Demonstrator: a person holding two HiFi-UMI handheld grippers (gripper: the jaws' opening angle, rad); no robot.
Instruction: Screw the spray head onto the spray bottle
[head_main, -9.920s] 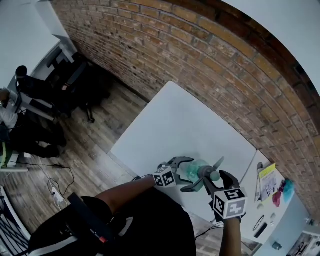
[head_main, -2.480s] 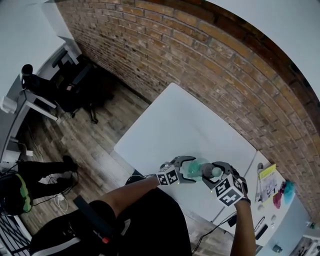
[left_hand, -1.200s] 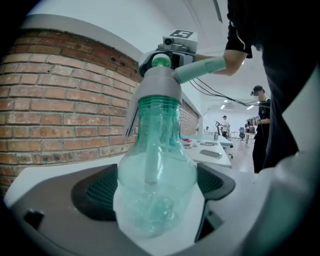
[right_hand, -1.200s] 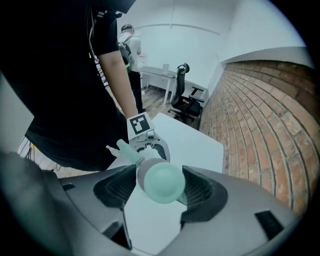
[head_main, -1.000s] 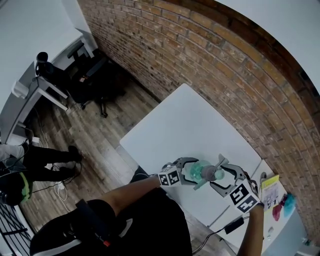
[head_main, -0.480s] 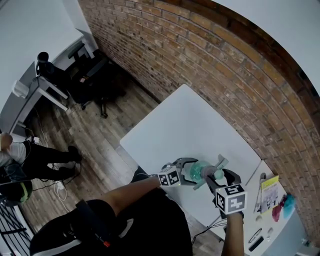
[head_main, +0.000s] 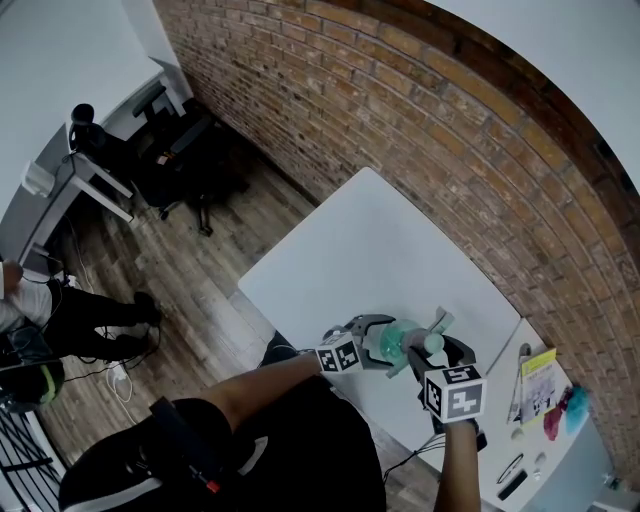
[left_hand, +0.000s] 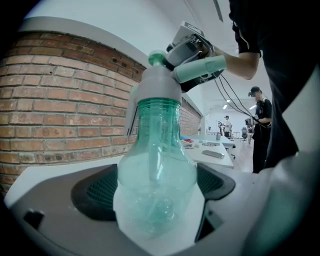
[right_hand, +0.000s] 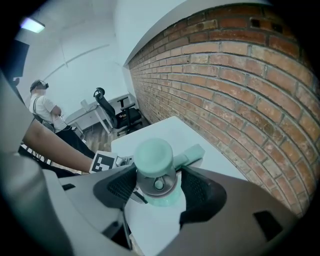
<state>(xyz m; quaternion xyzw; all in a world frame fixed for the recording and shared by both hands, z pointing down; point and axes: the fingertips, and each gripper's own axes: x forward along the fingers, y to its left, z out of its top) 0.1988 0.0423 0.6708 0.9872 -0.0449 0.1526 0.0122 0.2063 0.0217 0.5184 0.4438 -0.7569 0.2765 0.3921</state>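
The spray bottle (head_main: 398, 342) shows in the head view over the white tabletop (head_main: 380, 250). Its belly is clamped in my left gripper (head_main: 378, 342), and my right gripper (head_main: 437, 352) is closed on the spray head (head_main: 438, 321) at the end of the bottle farthest from my left jaws. In the left gripper view the bottle fills the space between my jaws, which press on both sides of its rounded lower body. The neck and head rise ahead of the gripper, and a thin dip tube (left_hand: 154, 150) shows inside. It looks empty, so I judge it light. The thin clear plastic would likely dent under a harder squeeze and could slip round under torque. In the right gripper view my jaws sit tight on the grey collar (right_hand: 155, 186) just below the round green cap (right_hand: 154, 154). That stiff collar seems the right hold for turning, not the nozzle (right_hand: 192, 152) sticking out to my right.
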